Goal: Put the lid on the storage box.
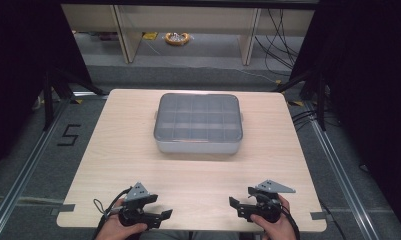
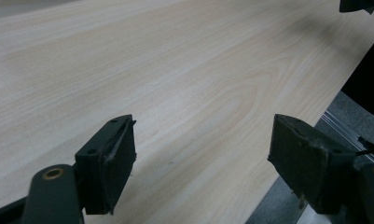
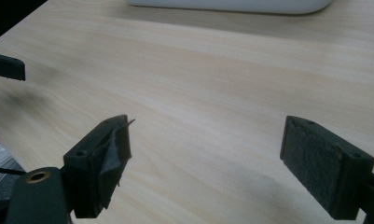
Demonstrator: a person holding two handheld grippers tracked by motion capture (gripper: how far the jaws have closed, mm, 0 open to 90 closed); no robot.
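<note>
Left gripper (image 1: 164, 214) sits at the table's (image 1: 123, 150) near edge, about 7 o'clock from the table's centre, jaws spread wide with nothing between them. Right gripper (image 1: 233, 204) sits at about 5 o'clock, jaws likewise wide and empty, bare wood beneath. The two point inward toward each other. The compartment box (image 1: 198, 123) (grey, clear lid closed) stands at 12 o'clock on the far half, well apart from both grippers; its white base (image 3: 231, 5) appears in the right gripper view.

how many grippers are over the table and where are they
2. The left gripper sits at the near left edge of the table, the right gripper at the near right edge. Both are open, empty and well short of the lidded box.
</note>
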